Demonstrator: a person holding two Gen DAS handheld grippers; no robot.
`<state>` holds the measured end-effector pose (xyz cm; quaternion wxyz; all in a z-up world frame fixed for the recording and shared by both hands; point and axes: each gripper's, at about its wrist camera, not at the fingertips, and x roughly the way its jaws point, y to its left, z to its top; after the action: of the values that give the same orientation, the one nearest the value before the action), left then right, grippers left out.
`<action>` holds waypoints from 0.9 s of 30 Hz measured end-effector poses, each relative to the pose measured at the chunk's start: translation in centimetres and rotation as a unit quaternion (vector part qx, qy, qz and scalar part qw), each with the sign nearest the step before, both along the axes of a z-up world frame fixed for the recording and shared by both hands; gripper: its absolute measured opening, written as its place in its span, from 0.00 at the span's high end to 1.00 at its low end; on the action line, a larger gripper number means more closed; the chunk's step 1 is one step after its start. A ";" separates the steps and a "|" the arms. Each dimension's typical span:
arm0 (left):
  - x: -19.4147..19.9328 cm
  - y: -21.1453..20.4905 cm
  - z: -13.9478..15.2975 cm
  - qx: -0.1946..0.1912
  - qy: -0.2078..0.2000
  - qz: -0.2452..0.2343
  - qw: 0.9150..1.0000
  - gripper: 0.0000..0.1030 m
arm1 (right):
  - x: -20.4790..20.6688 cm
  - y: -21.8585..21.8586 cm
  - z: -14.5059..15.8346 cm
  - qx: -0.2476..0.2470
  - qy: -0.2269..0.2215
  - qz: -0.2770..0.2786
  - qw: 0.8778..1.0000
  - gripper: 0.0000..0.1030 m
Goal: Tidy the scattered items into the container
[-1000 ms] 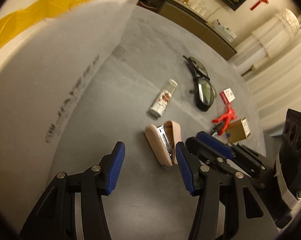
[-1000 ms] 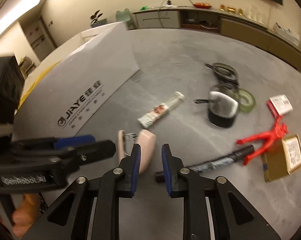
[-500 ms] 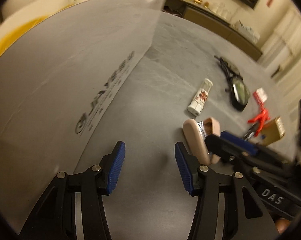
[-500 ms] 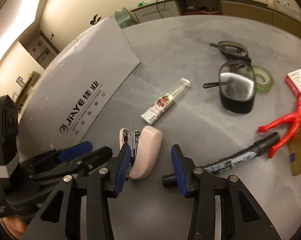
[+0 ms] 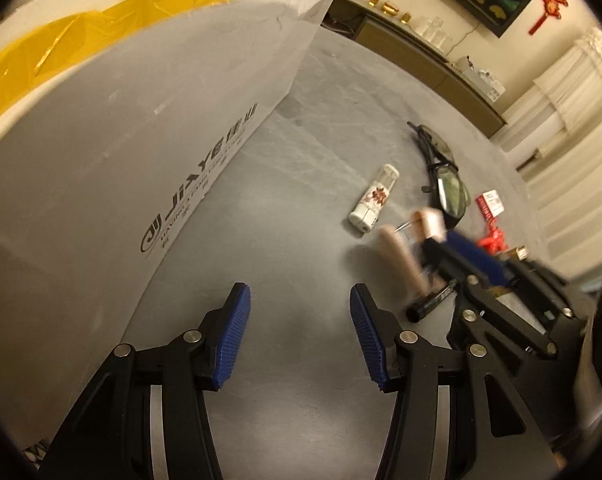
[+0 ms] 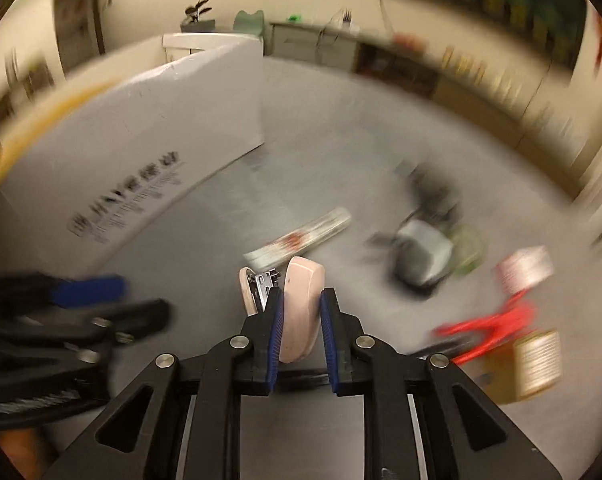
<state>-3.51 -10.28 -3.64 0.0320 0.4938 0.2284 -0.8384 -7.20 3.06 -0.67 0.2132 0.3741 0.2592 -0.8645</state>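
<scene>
My right gripper (image 6: 300, 312) is shut on the pink stapler (image 6: 301, 304) and holds it above the grey table; the stapler hangs open, with its metal part showing. In the left wrist view the stapler (image 5: 401, 248) shows blurred, in the right gripper (image 5: 445, 248). My left gripper (image 5: 297, 336) is open and empty over bare table beside the white box (image 5: 121, 152), whose flap stands up in front of a yellow liner (image 5: 61, 44). The box also shows in the right wrist view (image 6: 133, 152).
On the table lie a white tube (image 5: 373, 200), goggles (image 5: 447, 184), a black marker (image 5: 431, 300), a red figure (image 6: 489, 324), a brown box (image 6: 535, 360), a red-and-white packet (image 6: 525, 268) and a tape roll (image 6: 467, 248). A long cabinet (image 5: 421, 48) lines the far wall.
My right gripper has closed on the pink stapler and lifted it off the table; the right view is blurred by motion. My left gripper has stayed open beside the box.
</scene>
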 end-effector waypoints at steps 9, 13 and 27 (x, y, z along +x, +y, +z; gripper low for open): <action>0.2 -0.5 0.2 0.017 -0.001 0.004 1.000 0.47 | 2.0 -0.4 -1.6 0.059 0.041 0.043 0.996 0.77; 0.0 0.0 0.2 0.025 0.003 -0.011 1.000 0.47 | 0.4 3.5 0.1 -0.041 -0.026 -0.001 0.999 0.76; -2.9 7.5 1.9 0.008 0.011 -0.094 0.995 0.47 | -1.6 14.4 0.2 -0.214 -0.135 -0.114 0.961 0.64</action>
<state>-6.45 -2.75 -1.79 -0.0535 0.5042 0.1878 -0.8412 -8.77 17.51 -0.48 0.2218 0.4597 -0.0076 -0.8599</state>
